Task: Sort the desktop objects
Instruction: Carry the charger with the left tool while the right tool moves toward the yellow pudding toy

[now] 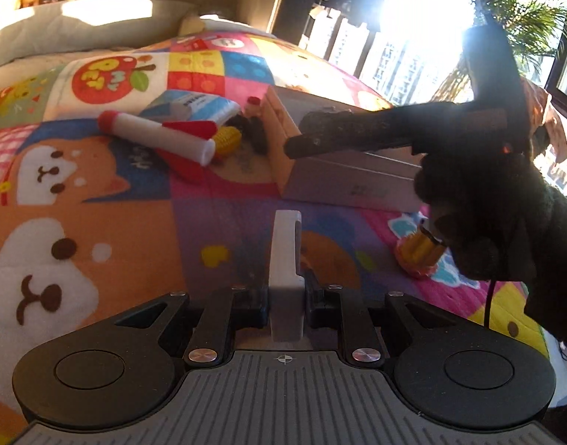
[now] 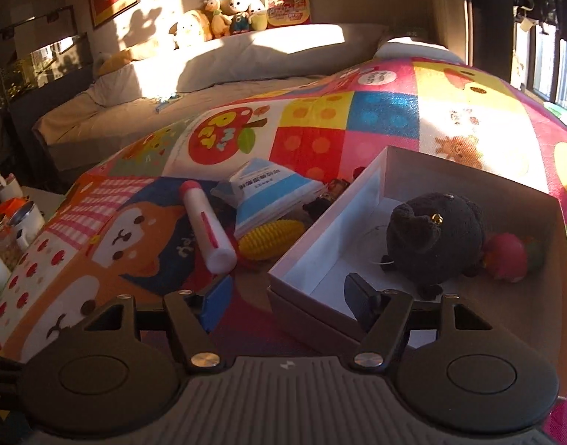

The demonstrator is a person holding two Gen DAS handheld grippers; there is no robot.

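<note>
An open grey box (image 2: 468, 185) sits on the colourful blanket and holds a black plush toy (image 2: 435, 237) and a red toy fruit (image 2: 505, 257). My right gripper (image 2: 287, 296) is open and empty, its fingers straddling the box's near left corner. It shows as a dark shape over the box (image 1: 342, 181) in the left wrist view (image 1: 394, 129). My left gripper (image 1: 285, 244) is shut with nothing between its pads, over the blanket. A white and red toy rocket (image 1: 161, 137), a yellow toy corn (image 1: 227, 141) and a blue and white packet (image 1: 190, 105) lie left of the box.
A small yellow and red toy (image 1: 420, 256) lies on the blanket near the right hand. Pillows (image 2: 246, 55) and plush toys (image 2: 224, 15) sit at the bed's head. A side table with cups (image 2: 20, 222) stands at the left. Windows (image 1: 413, 37) are on the right.
</note>
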